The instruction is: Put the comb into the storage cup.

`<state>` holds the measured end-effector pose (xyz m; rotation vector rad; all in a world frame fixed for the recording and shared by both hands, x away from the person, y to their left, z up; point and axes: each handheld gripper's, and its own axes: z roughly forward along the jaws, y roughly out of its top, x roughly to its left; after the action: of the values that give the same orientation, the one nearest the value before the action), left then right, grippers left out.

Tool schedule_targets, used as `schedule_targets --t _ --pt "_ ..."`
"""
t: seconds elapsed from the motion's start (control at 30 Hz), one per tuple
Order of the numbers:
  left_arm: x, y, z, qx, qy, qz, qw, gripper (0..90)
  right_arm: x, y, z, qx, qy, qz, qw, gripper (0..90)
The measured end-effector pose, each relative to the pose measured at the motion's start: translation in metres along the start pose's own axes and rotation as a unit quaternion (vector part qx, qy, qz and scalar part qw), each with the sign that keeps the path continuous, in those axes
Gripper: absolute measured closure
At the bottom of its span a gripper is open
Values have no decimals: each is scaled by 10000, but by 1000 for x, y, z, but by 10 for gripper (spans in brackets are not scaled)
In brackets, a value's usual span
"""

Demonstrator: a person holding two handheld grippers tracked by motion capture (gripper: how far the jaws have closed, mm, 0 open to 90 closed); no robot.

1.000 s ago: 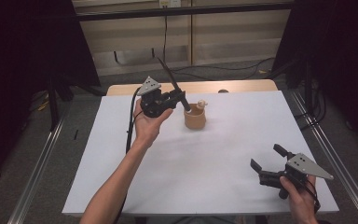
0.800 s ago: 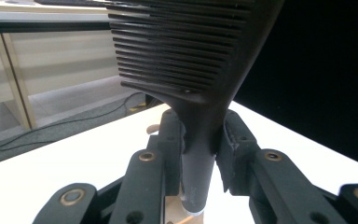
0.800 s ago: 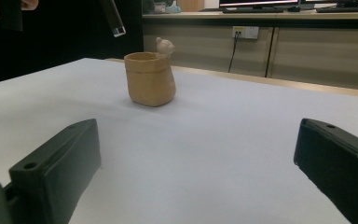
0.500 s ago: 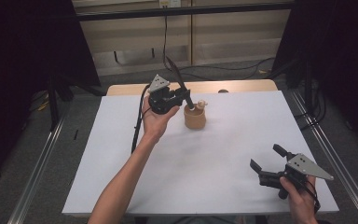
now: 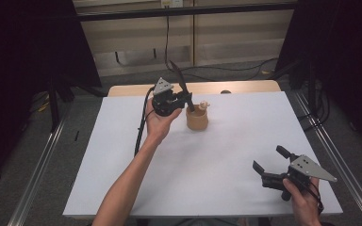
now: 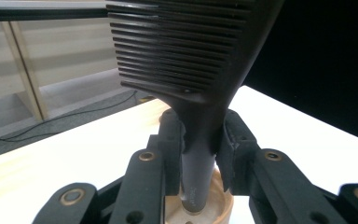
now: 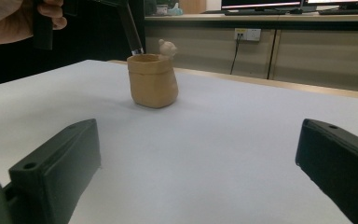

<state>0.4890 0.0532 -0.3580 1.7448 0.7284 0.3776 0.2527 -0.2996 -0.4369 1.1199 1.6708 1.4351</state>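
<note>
We see a tan pot (image 5: 197,120) standing upright on the white table (image 5: 122,179), toward its far side, with a small knob-like figure (image 5: 204,104) on its rim. Our left gripper (image 5: 185,99) is clamped on the handle of a dark comb (image 5: 177,77), and the handle's end sits just inside the pot's mouth. In the left gripper view the two jaws press on the comb (image 6: 191,70) from either side, teeth upward, while the handle tip dips into the pot (image 6: 221,207) below. What else the pot holds we cannot tell.

From the right gripper view the pot (image 7: 152,80) shows its mouth with the comb handle (image 7: 130,28) slanting in from above. Our right gripper (image 5: 269,159) rests near the table's near right corner, well apart from the pot, its jaws standing wide with nothing between them.
</note>
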Motion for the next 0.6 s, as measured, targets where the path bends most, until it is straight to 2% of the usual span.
schedule_targets --t 0.23,0.43,0.6 --pt "2 -5 7 46 3 -28 10000 729 1 0 1 6 9 55 10000 0" --pt "4 -9 9 129 31 59 9999 730 0 -1 0 21 41 49 10000 0" --pt "6 -15 10 216 37 42 9998 729 0 0 1 22 42 46 10000 0"
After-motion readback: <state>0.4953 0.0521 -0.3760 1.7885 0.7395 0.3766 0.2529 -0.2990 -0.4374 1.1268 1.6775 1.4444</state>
